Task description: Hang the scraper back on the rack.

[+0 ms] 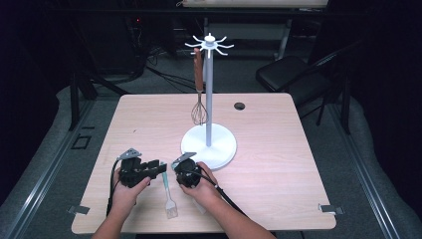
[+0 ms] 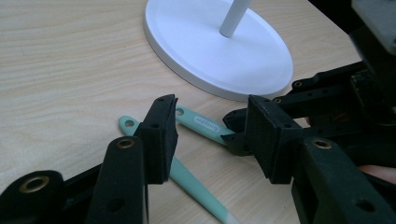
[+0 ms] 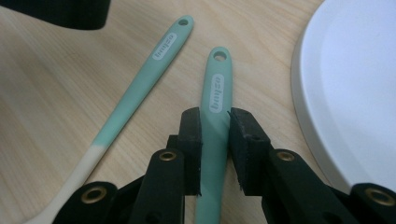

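Two mint-green utensils lie on the pale wooden worktop [image 1: 278, 164] at the lower centre of the high view, hanging holes pointing up the frame toward the stand.

The right gripper [image 3: 215, 122] has its jaws either side of one utensil's handle [image 3: 217, 100], pads close against it; a firm clamp cannot be told. Gripping near the hole probably leaves that end free for hooking.

The left gripper [image 2: 210, 126] stands apart, holding nothing, hovering above the other utensil, a brush [image 1: 169, 198] with pale bristles, perhaps ready to assist.

Just beyond sits the white stand's round base [image 1: 219, 144], its pole rising to a ring of hooks [image 1: 209, 44].

One whisk [image 1: 199, 94] with a brown handle hangs there.
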The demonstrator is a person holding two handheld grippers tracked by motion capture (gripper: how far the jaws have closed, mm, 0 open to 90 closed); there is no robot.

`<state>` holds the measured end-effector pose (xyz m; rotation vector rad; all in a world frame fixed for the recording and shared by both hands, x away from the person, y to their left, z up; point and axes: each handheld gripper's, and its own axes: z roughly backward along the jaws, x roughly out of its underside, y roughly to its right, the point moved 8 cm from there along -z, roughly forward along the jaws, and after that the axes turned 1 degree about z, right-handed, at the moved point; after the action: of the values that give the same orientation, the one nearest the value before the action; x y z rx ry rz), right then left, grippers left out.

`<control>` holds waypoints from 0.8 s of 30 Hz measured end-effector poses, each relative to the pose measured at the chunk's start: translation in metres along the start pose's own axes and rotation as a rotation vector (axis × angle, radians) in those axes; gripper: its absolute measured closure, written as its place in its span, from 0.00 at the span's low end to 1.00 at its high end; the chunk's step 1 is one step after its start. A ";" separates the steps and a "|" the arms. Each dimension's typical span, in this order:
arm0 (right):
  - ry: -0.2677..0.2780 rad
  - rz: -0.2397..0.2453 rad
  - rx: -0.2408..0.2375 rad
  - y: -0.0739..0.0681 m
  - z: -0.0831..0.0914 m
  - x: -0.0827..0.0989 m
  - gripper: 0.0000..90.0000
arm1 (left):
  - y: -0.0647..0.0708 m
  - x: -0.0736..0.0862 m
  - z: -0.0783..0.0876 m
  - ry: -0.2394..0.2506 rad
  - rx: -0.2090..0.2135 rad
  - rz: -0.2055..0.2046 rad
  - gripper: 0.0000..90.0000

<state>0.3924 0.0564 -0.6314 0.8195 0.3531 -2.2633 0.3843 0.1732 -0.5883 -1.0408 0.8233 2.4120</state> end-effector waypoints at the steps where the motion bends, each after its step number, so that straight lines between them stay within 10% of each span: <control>1: 0.008 0.003 0.000 0.000 0.002 0.000 0.83 | 0.000 0.000 -0.001 0.000 0.005 0.008 0.59; 24: 0.188 0.057 -0.068 -0.010 0.046 0.009 0.84 | 0.018 0.006 -0.032 -0.050 0.144 0.108 0.59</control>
<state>0.3593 0.0374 -0.6018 0.9975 0.4839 -2.1154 0.3873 0.1402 -0.6038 -0.8992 1.0430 2.4143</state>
